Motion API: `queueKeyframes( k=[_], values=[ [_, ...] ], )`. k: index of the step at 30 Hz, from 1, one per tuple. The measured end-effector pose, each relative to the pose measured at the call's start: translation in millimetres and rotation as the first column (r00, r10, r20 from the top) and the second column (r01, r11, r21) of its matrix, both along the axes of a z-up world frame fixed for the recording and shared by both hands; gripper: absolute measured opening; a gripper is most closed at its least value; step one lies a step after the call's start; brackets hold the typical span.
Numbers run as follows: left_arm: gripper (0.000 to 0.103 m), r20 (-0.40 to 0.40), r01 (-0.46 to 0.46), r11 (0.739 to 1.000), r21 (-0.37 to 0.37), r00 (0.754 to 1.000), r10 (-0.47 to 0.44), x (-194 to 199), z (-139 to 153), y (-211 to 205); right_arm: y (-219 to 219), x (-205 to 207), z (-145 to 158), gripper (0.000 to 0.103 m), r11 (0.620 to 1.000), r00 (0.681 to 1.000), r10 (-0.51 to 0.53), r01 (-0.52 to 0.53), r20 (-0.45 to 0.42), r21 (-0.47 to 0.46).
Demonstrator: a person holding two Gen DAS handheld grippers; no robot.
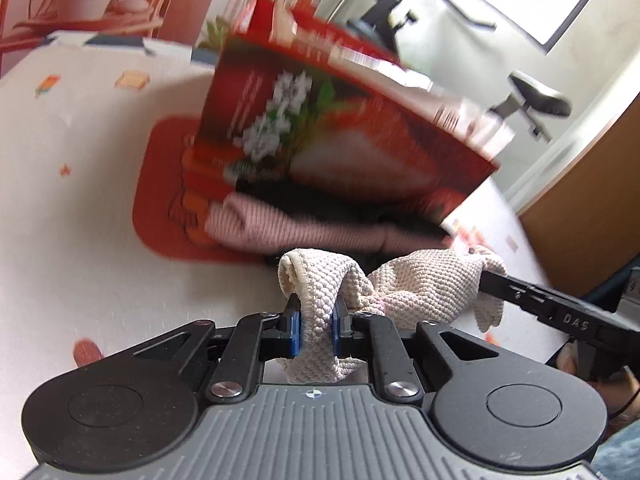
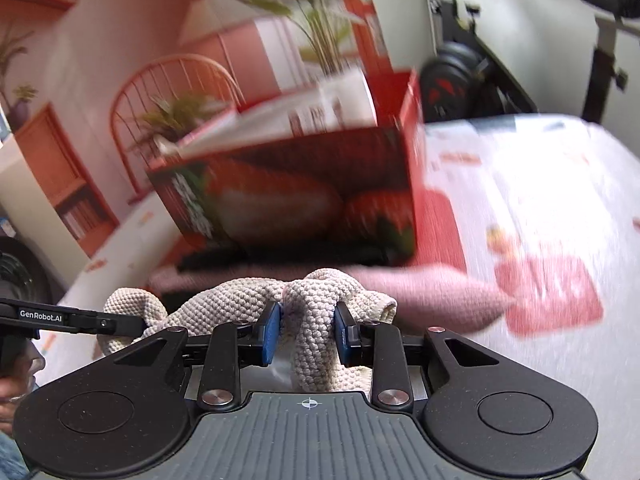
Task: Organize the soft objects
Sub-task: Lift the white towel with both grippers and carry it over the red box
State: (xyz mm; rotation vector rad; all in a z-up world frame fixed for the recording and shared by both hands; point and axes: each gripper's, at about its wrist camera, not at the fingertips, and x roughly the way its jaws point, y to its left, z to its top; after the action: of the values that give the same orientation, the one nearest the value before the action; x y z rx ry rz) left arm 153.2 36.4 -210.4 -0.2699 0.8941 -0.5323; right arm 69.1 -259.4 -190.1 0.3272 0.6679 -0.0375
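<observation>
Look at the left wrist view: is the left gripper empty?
No, the left gripper has its blue pads pressed on a fold of the cream knitted cloth, which stretches across to the right gripper.

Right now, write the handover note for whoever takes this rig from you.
Left claw: shut on one end of the cream knit cloth.
Right claw: shut on the same cloth's other end; the cloth hangs bunched between both.
Behind it: a pink knit piece and something dark lie at the foot of the red box, on a red mat on the table.
Done: cloth gripped at both ends.
Left: fold or place it, probably with the other soft pieces.
</observation>
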Motion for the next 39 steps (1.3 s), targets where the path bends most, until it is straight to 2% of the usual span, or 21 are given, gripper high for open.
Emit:
queueKeyframes(
  k=[4,11,14,19,21,24,29,35,39],
  values=[
    [0.015,0.065,-0.016,0.999,-0.029,0.998,0.018,2,21,7,-2,5,19,0.026,1.0,0.998,0.017,-0.016,0.059,-0.014],
    [0.015,0.179,-0.043,0.999,-0.022,0.983,0.046,13,65,2,-5,21,60,0.026,0.997,0.986,0.057,-0.048,0.159,-0.057],
    [0.015,0.251,-0.05,0.999,-0.011,0.967,0.052,24,89,0,-11,34,83,0.026,0.996,0.974,0.07,-0.056,0.213,-0.072],
    [0.016,0.374,-0.075,0.997,0.003,0.925,0.068,52,134,-10,-23,66,122,0.026,0.994,0.955,0.075,-0.046,0.288,-0.104],
    [0.016,0.402,-0.093,0.996,0.004,0.912,0.083,72,149,-16,-30,84,135,0.026,0.991,0.948,0.075,-0.037,0.309,-0.127],
    [0.016,0.409,-0.116,0.993,0.007,0.907,0.103,105,162,-30,-43,116,147,0.025,0.993,0.948,0.052,-0.014,0.313,-0.121],
    [0.016,0.386,-0.118,0.991,0.059,0.918,0.086,146,161,-56,-63,163,144,0.025,0.988,0.966,0.013,0.027,0.259,-0.153],
    [0.016,0.301,-0.104,0.991,0.087,0.951,0.074,178,129,-67,-77,190,114,0.025,0.981,0.984,-0.029,0.062,0.176,-0.186],
    [0.016,0.281,-0.089,0.985,0.147,0.959,0.045,198,112,-77,-78,203,95,0.025,0.976,0.992,-0.046,0.07,0.119,-0.206]
  ],
)
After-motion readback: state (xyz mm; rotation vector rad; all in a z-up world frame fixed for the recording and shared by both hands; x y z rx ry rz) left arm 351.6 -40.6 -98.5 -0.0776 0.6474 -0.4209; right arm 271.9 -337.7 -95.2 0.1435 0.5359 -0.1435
